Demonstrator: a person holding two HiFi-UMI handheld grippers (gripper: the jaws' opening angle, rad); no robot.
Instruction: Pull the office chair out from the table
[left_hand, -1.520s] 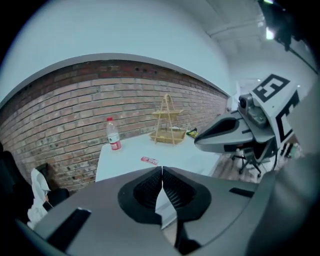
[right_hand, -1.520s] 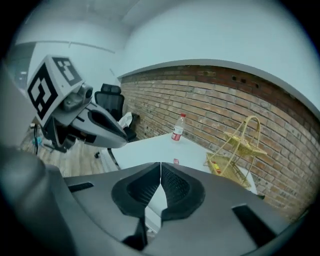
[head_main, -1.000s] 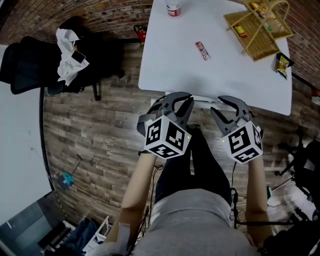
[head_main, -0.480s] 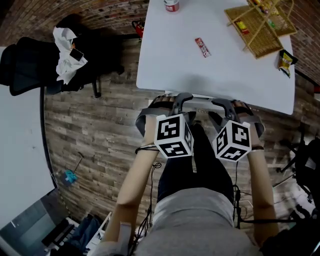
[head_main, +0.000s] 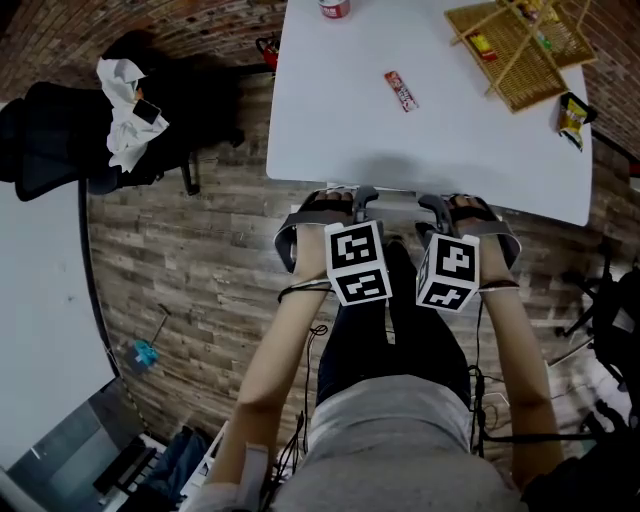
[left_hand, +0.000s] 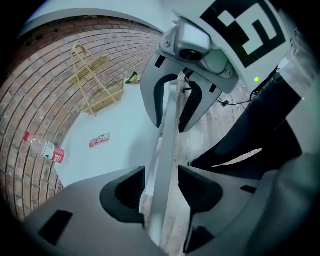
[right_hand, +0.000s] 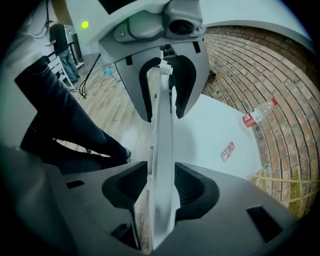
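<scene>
The office chair is tucked under the white table (head_main: 430, 130); only the pale top edge of its back (head_main: 395, 191) shows, along the table's near edge. That thin edge (left_hand: 167, 135) runs between the jaws of both grippers. My left gripper (head_main: 335, 200) points steeply down over it, its jaws opening, with gaps beside both pads (left_hand: 131, 186). My right gripper (head_main: 455, 205) straddles the same edge (right_hand: 162, 140) a little to the right, its jaws also opening and not pressing. Each gripper view shows the other gripper farther along the edge.
On the table lie a snack bar (head_main: 400, 90), a wicker basket (head_main: 515, 40), a bottle (head_main: 333, 8) and a yellow packet (head_main: 572, 112). A black chair with a white cloth (head_main: 60, 130) stands at the left. My legs (head_main: 400, 330) are close behind the chair back.
Both grippers have sunk from above the table's near edge and tipped downward, so their jaws now straddle the chair back's top edge. The marker cubes have rolled to face up.
</scene>
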